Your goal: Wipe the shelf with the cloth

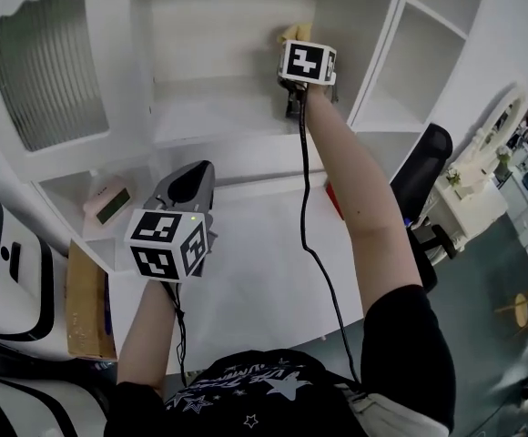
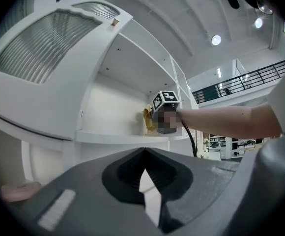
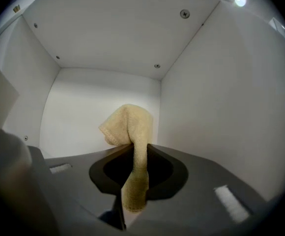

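Note:
A yellow cloth (image 3: pixel 130 132) is pinched between the jaws of my right gripper (image 3: pixel 134 154), which is shut on it inside a white shelf compartment (image 1: pixel 211 115). In the head view the right gripper (image 1: pixel 293 98) reaches toward the compartment's back right corner, and a bit of the cloth (image 1: pixel 294 34) shows above the marker cube. The left gripper view shows the cloth (image 2: pixel 147 119) beside the right gripper (image 2: pixel 155 123). My left gripper (image 1: pixel 184 188) hangs lower, in front of the shelf unit, shut with nothing in it; its jaws (image 2: pixel 143 156) meet at the tips.
A white cabinet door with ribbed glass (image 1: pixel 45 62) stands left of the compartment. A pink device (image 1: pixel 109 201) sits in a lower cubby. More white compartments (image 1: pixel 428 53) lie to the right. A black chair (image 1: pixel 423 176) and a cardboard box (image 1: pixel 84 303) stand nearby.

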`<state>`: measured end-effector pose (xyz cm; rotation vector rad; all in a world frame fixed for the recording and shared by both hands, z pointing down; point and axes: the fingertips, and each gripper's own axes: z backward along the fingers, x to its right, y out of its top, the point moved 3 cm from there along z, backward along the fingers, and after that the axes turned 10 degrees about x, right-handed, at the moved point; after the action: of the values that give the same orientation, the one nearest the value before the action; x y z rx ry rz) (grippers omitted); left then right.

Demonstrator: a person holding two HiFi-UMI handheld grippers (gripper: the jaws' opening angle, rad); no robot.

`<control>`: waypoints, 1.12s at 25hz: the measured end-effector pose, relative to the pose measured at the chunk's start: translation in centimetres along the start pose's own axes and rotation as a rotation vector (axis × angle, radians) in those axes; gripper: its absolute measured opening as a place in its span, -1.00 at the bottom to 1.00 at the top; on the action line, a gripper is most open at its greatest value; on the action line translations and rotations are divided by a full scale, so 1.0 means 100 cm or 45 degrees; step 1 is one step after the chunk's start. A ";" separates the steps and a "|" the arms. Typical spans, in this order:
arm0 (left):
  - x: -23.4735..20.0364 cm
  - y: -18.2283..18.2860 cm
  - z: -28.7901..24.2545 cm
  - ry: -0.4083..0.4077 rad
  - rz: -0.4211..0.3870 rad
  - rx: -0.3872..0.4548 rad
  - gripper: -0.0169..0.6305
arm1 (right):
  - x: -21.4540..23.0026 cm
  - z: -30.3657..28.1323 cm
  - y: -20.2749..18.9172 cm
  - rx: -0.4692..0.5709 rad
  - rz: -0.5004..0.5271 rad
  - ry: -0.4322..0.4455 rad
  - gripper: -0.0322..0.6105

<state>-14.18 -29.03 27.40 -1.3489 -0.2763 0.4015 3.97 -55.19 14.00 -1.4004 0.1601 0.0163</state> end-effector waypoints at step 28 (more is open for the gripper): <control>-0.017 -0.011 0.001 0.103 -0.010 -0.022 -0.94 | 0.019 -0.036 -0.033 -0.177 0.005 -0.138 -0.65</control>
<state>-15.64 -29.86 28.54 -1.3773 -0.2185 0.3375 5.80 -59.48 16.44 -1.5339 0.0727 0.1078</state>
